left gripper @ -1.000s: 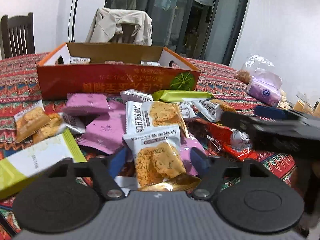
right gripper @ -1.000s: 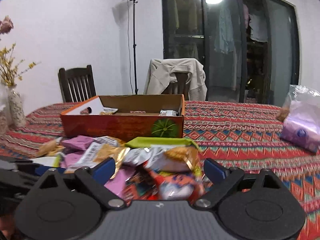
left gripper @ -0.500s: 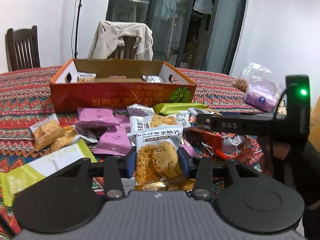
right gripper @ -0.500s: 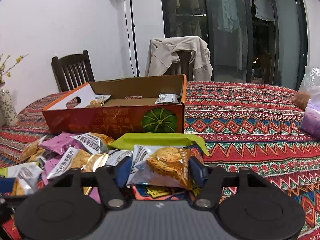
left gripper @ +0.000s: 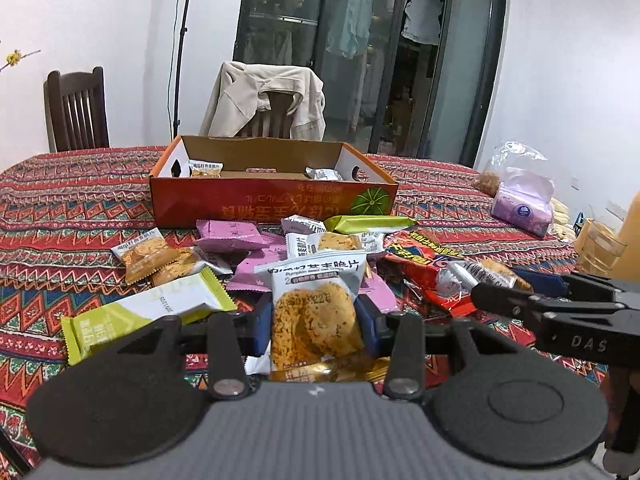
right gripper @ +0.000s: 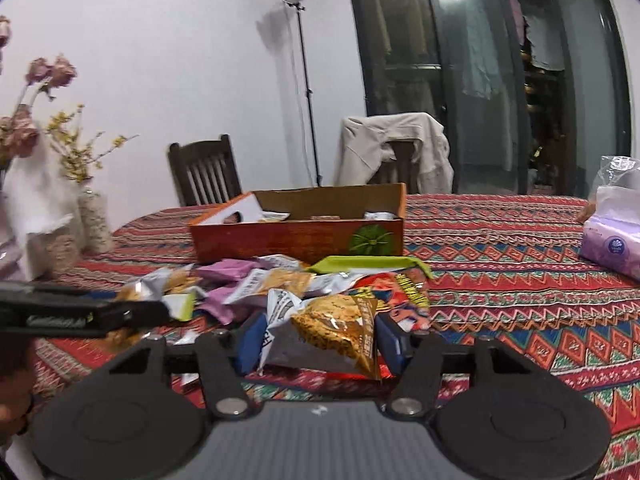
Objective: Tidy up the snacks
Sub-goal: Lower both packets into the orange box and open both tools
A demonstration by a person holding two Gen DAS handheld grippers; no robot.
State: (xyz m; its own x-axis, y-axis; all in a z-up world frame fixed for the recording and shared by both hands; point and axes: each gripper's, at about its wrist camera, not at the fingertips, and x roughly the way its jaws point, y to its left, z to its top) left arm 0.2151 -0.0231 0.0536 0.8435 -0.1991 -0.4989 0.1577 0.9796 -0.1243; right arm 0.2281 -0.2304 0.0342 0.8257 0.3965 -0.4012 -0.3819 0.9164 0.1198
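Observation:
My left gripper is shut on a white pumpkin-seed crisp packet, held upright above the snack pile. My right gripper is shut on a silver and gold crisp packet, lifted over the pile. The open orange cardboard box stands behind the pile and holds a few packets; it also shows in the right wrist view. The right gripper shows at the right edge of the left wrist view.
A green-white packet lies front left. A purple tissue pack and plastic bags sit at the right; the pack also shows in the right wrist view. Vases with flowers stand at the left. Chairs stand behind the table.
Both grippers closed on their packets and lifted them off the pile. The views rose and pulled back from the box.

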